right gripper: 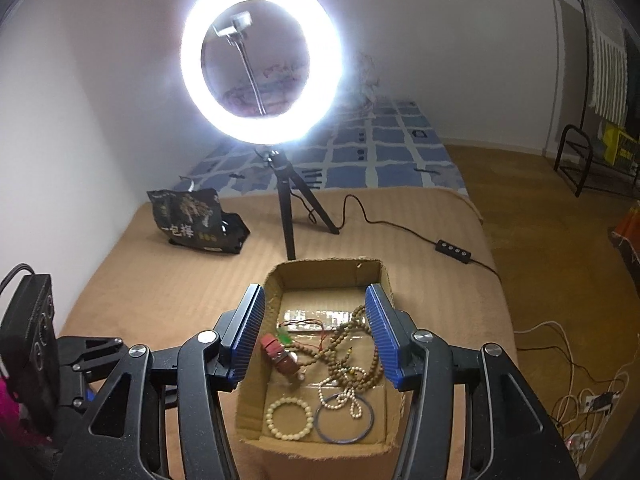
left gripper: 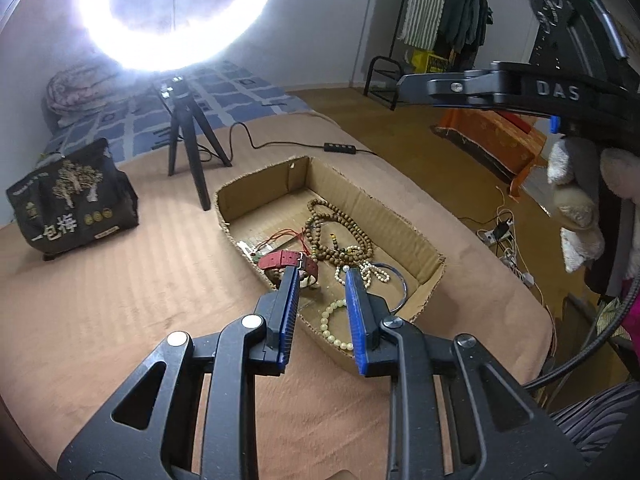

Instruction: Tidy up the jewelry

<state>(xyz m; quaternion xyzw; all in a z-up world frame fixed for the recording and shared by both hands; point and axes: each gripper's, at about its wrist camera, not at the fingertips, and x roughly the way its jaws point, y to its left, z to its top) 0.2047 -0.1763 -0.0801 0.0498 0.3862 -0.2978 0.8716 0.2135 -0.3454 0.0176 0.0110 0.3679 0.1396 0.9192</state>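
Observation:
A shallow cardboard box (left gripper: 404, 216) (right gripper: 256, 396) lies on the tan blanket and holds jewelry: a long brown bead strand (left gripper: 340, 236) (right gripper: 352, 344), a red watch strap (left gripper: 288, 260) (right gripper: 278, 354), a cream bead bracelet (left gripper: 330, 326) (right gripper: 289, 418), a white bead necklace (left gripper: 374, 270) (right gripper: 340, 394), a blue bangle (left gripper: 402, 288) (right gripper: 345, 420) and a red cord (left gripper: 284, 236) (right gripper: 304, 324). My left gripper (left gripper: 320, 276) is open and empty above the box's near edge. My right gripper (right gripper: 314, 292) is open and empty above the box.
A ring light on a black tripod (left gripper: 188, 132) (right gripper: 288, 208) stands behind the box, its cable and switch (left gripper: 340, 147) (right gripper: 452, 249) trailing right. A black snack bag (left gripper: 72, 200) (right gripper: 196, 222) sits at back left. Cables lie on the floor at right (right gripper: 576, 392).

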